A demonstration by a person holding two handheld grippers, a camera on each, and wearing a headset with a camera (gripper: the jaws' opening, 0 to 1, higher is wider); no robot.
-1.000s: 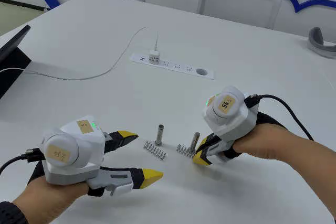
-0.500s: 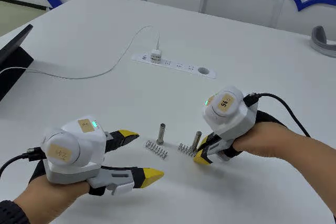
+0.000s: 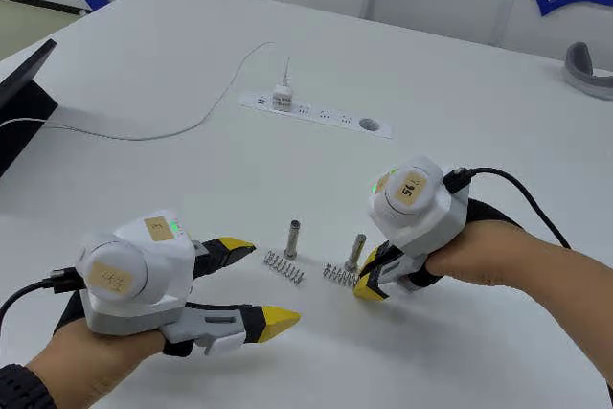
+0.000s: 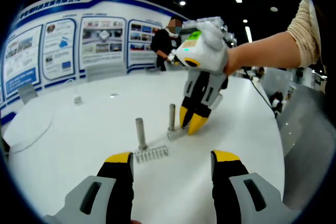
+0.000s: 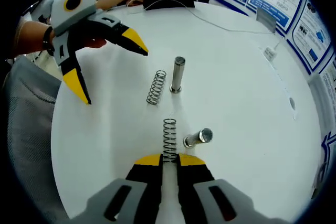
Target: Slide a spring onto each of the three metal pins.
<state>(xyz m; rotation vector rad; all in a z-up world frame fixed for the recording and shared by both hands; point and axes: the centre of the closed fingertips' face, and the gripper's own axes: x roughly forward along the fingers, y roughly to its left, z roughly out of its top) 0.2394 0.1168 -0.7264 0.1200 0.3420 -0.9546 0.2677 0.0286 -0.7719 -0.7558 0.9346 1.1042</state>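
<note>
Two pins: left pin [image 3: 292, 238] and right pin [image 3: 356, 252], both upright on the white worktop [image 3: 460, 93], near each other.
Left spring [image 3: 283, 268]: lying flat, just beside the left pin's base.
Right spring [image 3: 339, 276]: lying flat beside the right pin, one end between the right gripper's tips.
Right gripper [image 5: 169, 159]: jaws closed on that spring end.
Left gripper [image 4: 173, 158]: jaws spread wide, holding nothing, near the left spring.
Background: power strip [image 3: 316, 115], well apart from the pins.

head: above, looking down | gripper views: low, facing each other | shared: pins [image 3: 291, 238]
</note>
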